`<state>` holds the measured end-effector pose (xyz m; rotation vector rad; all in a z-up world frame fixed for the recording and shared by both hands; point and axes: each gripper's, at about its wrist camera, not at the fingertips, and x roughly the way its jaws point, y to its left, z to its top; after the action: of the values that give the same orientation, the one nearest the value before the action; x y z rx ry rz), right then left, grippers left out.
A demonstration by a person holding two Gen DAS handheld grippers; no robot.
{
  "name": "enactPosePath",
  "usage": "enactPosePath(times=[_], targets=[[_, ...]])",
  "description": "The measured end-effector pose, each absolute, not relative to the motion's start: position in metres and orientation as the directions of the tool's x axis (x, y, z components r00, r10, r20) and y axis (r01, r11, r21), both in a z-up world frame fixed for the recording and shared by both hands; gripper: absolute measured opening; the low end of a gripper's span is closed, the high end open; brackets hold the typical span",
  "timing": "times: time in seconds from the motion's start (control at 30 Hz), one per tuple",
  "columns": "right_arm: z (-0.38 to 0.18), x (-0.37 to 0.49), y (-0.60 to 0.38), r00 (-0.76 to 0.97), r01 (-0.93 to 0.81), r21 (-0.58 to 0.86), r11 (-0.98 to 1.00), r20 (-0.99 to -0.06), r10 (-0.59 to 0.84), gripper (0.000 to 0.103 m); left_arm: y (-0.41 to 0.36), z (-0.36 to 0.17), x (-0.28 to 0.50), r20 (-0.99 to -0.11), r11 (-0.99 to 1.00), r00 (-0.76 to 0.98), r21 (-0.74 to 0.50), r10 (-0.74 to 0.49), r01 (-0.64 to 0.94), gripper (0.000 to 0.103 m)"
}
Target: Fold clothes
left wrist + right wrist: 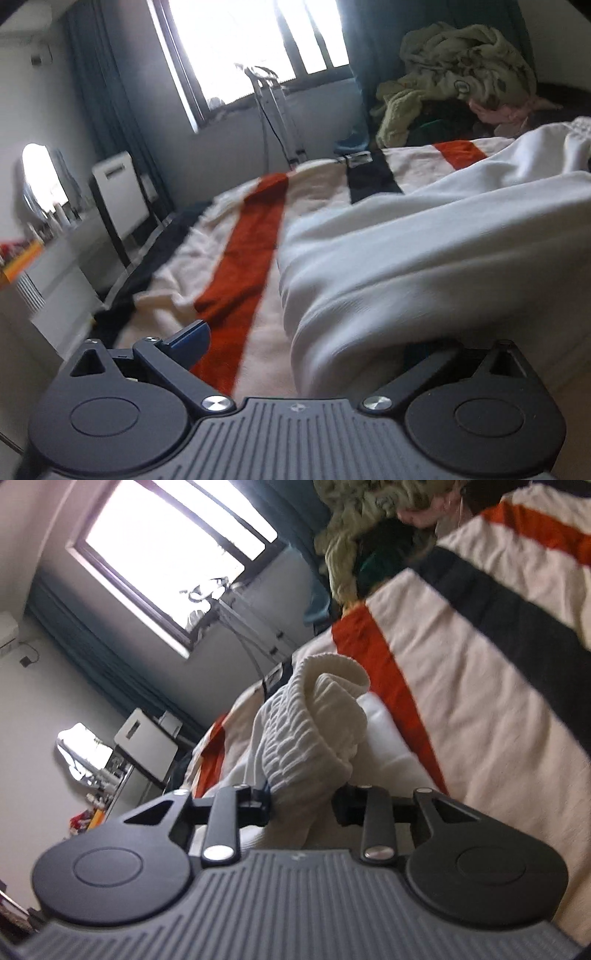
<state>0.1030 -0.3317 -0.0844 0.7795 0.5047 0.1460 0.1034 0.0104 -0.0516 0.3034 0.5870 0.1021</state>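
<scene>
A bright, dark-framed window point(255, 48) with teal curtains point(96, 96) lights the room. A white stand point(277, 107) leans below it; a rounded mirror point(42, 177) tops a cluttered white dresser point(62, 258).

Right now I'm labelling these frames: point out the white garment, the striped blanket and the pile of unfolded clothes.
white garment point(314, 734): right wrist view, ribbed cuff.
striped blanket point(240, 254): left wrist view, orange stripe.
pile of unfolded clothes point(461, 62): left wrist view, olive fabric on top.
</scene>
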Motion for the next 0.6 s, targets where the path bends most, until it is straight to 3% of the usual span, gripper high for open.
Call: enactPosePath(times=[0.2,0.27,0.3,0.33,0.47,0.6], targets=[[-0.106,0.103,-0.353,0.859,0.211,0.698,0.684,-0.467,0.211,0.036,0.019,-0.054,0.101,-0.586,0.984,0.802,0.177,0.115,-0.011,0.103],[-0.119,0.106,-0.359,0.839,0.25,0.72,0.647,-0.495,0.227,0.056,0.028,-0.056,0.102,-0.61,0.993,0.787,0.11,0.099,-0.04,0.103],[-0.123,0.107,-0.361,0.828,0.273,0.72,0.638,-0.514,0.225,0.077,0.035,-0.057,0.103,-0.628,0.997,0.774,0.057,0.081,-0.059,0.103],[-0.126,0.108,-0.362,0.815,0.298,0.714,0.633,-0.535,0.22,0.09,0.043,-0.058,0.104,-0.645,0.997,0.762,0.003,0.062,-0.079,0.103],[-0.15,0.113,-0.364,0.78,0.3,0.803,0.515,-0.517,0.352,0.09,0.067,-0.064,0.107,-0.688,0.976,0.726,-0.151,0.009,-0.155,0.103],[-0.156,0.123,-0.352,0.751,0.264,0.78,0.567,-0.535,0.387,0.09,0.085,-0.072,0.107,-0.717,0.941,0.696,-0.264,-0.046,-0.21,0.103]])
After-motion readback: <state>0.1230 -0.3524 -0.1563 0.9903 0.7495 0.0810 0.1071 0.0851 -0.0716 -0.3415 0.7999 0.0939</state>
